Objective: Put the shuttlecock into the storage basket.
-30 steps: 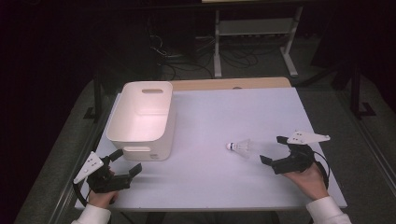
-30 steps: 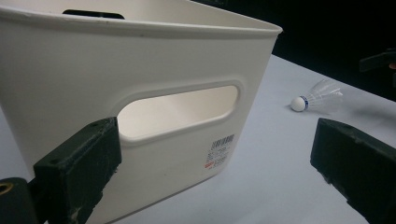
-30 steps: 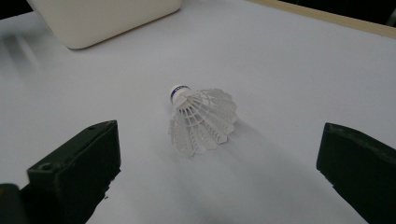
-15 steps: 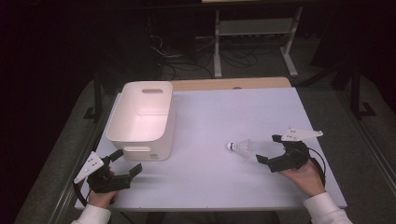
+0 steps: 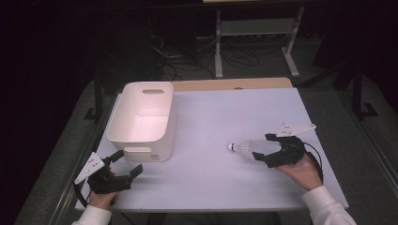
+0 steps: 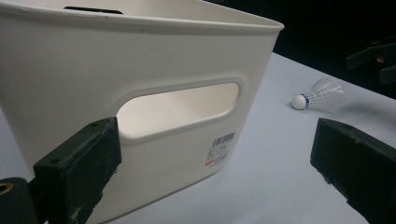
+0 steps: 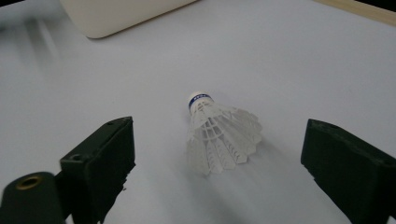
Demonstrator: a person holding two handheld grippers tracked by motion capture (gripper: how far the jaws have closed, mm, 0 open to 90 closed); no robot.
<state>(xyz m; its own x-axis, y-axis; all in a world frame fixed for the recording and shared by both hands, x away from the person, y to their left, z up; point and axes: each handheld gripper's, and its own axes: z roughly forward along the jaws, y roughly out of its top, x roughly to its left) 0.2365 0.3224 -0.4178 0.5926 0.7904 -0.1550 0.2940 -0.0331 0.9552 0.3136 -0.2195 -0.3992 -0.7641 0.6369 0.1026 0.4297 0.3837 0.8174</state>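
A white shuttlecock lies on its side on the white table, right of centre, cork end pointing left. My right gripper is low over the table with one jaw on either side of the feather skirt. Its jaws have just been closing a little, but gaps remain on both sides and the pads do not touch the feathers. My left gripper rests open at the front left corner, facing the near end of a white bin. The shuttlecock also lies beyond the bin.
The bin stands on the left half of the table, with a handle slot and a barcode label on its near end. A wooden strip runs along the table's far edge. Beyond it are a shelf frame and cables on the dark floor.
My right gripper has slid left across the table until its jaws flank the shuttlecock's skirt. The shuttlecock, the bin and my left gripper have stayed where they were.
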